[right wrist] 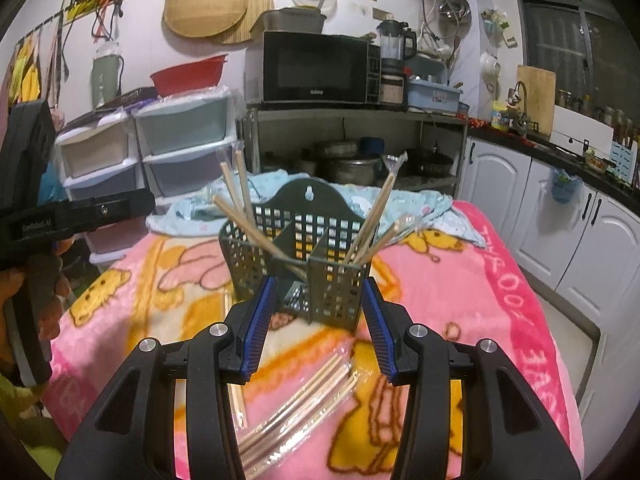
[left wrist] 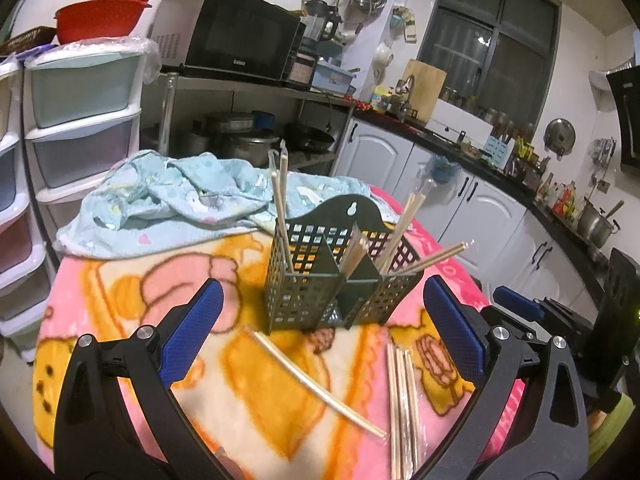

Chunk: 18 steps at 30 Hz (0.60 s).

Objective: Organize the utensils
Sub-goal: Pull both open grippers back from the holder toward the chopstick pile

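Note:
A dark green perforated utensil caddy point(left wrist: 340, 280) with three compartments stands on the pink cartoon blanket point(left wrist: 160, 280); it also shows in the right wrist view point(right wrist: 304, 256). Wrapped chopsticks stand in its compartments point(left wrist: 280, 200) point(right wrist: 374, 216). More wrapped chopsticks lie on the blanket: one diagonal pair point(left wrist: 316, 384) and a bundle point(left wrist: 402, 404), also seen below the right gripper point(right wrist: 296, 408). My left gripper point(left wrist: 320, 320) is open and empty, just in front of the caddy. My right gripper point(right wrist: 320, 320) is open and empty, its jaws either side of the caddy's near corner.
A crumpled light blue cloth point(left wrist: 180, 200) lies on the blanket behind the caddy. Plastic drawers point(left wrist: 84, 120) stand to the left, a microwave shelf point(left wrist: 240, 32) behind, kitchen cabinets point(left wrist: 460, 208) to the right. The right gripper's body point(left wrist: 560, 320) shows at the left view's right edge.

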Each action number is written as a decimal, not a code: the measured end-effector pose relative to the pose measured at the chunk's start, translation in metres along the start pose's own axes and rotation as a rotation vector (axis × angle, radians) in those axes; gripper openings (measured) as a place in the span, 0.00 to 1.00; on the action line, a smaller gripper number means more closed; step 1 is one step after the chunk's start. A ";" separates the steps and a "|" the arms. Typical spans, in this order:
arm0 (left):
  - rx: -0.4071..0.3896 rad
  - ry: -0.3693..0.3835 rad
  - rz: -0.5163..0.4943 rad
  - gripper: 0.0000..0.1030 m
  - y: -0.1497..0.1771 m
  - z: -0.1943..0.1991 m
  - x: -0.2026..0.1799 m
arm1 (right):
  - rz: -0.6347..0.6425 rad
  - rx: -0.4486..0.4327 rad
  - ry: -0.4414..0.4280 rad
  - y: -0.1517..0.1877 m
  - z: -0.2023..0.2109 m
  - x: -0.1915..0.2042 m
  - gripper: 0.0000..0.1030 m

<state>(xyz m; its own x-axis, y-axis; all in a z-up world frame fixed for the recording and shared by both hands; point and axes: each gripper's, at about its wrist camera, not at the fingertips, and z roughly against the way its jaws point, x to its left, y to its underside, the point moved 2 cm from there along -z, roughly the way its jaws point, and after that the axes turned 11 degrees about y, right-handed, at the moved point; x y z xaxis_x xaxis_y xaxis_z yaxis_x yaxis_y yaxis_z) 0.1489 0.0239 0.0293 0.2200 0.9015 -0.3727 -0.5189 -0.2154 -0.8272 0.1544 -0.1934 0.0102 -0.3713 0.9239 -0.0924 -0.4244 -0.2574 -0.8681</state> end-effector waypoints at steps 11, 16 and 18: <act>0.054 -0.014 0.004 0.90 0.018 -0.011 0.004 | 0.018 0.059 -0.003 0.017 -0.007 0.002 0.42; 0.084 -0.023 0.009 0.90 0.027 -0.017 0.006 | 0.017 0.088 0.003 0.025 -0.012 0.001 0.42; 0.096 -0.023 0.010 0.90 0.030 -0.020 0.007 | 0.015 0.104 0.008 0.030 -0.016 -0.001 0.42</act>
<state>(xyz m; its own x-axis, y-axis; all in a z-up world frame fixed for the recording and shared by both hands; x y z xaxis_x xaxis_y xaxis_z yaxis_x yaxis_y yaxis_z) 0.1512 0.0161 -0.0067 0.1953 0.9082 -0.3702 -0.5979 -0.1890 -0.7790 0.1554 -0.1973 -0.0231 -0.3717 0.9219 -0.1092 -0.5023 -0.2987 -0.8115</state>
